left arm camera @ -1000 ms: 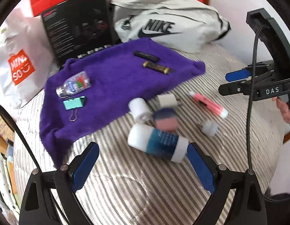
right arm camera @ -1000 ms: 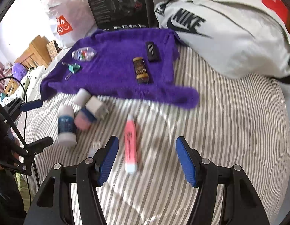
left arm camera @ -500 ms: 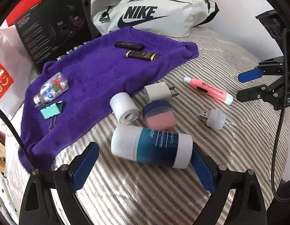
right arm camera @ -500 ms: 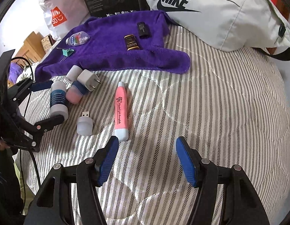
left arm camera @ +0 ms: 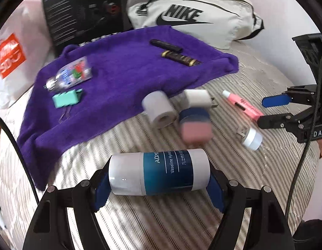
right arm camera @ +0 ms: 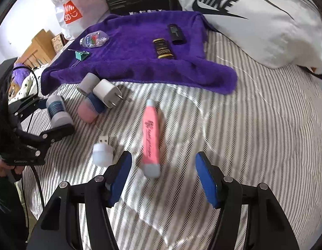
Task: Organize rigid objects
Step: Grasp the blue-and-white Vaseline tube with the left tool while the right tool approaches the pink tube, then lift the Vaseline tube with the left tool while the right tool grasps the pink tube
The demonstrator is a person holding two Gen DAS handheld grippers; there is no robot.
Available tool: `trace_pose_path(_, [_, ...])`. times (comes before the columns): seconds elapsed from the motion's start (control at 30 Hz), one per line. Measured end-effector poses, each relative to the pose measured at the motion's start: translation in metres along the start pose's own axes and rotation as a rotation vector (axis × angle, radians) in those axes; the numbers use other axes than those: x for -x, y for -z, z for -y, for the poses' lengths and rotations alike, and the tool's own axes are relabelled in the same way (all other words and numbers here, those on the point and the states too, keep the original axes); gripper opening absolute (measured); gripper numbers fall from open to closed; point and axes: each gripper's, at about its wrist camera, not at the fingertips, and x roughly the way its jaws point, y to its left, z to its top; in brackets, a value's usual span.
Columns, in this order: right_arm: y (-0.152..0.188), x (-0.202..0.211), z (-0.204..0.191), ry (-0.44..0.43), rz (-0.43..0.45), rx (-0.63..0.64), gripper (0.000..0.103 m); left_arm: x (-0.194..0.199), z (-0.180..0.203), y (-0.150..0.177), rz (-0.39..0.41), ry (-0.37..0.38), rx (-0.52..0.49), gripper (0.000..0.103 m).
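**Desk:** Two grippers are working a striped bedspread (right arm camera: 254,135); what is each one doing?

**Photographer:** The left gripper (left arm camera: 159,184) is straddling a Vaseline lotion bottle (left arm camera: 159,171) lying on its side, blue pads sitting at both of its ends; whether they are pressing yet, I cannot tell. The right gripper (right arm camera: 163,179) is standing wide apart and empty, with a pink tube (right arm camera: 151,133) lying between and just ahead of its tips.

**Desk:** How is that bottle going to handle?

**Photographer:** Judging by looks, it is stiff, smooth plastic, round and likely to roll or slip. Gripping it end to end is looking risky; taking it across the labelled middle is looking safer. Weight is probably light.

**Desk:** Anything hard to read?

**Photographer:** Blur is smearing the pink-capped jar (left arm camera: 195,125), the white roll (left arm camera: 160,109) and the wall charger (left arm camera: 197,96) beside it. The small white USB plug (right arm camera: 103,151) is lying just beside the right gripper's left finger. On the purple towel (left arm camera: 123,79), a sanitizer bottle (left arm camera: 70,76), a teal binder clip (left arm camera: 66,100) and two dark sticks are resting, their labels unreadable.
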Motion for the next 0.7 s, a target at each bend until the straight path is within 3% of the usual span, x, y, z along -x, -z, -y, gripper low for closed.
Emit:
trace_pose_path(0.17, [-0.009, -0.009, -0.012, 0.025, 0.01, 0.062, 0.057, 0.008, -0.014, 0.013, -0.012, -0.019, 0.048, 0.076])
trace_pose_path(0.33, [-0.011, -0.011, -0.016, 0.079, 0.038, 0.101, 0.026, 0.015, -0.021, 0.02, -0.015, -0.045, 0.064, 0.076])
trace_pose_path(0.4, [-0.01, -0.011, -0.016, 0.082, 0.048, 0.116, 0.025, 0.016, -0.021, 0.021, -0.015, -0.047, 0.069, 0.076])
trace_pose_path(0.5, [-0.008, -0.01, -0.021, 0.087, 0.057, 0.143, 0.015, 0.015, -0.022, 0.022, -0.014, -0.052, 0.081, 0.076])
trace_pose_path(0.7, [-0.005, -0.009, -0.022, 0.084, 0.045, 0.148, 0.016, 0.018, -0.022, 0.022, -0.013, -0.061, 0.085, 0.076])
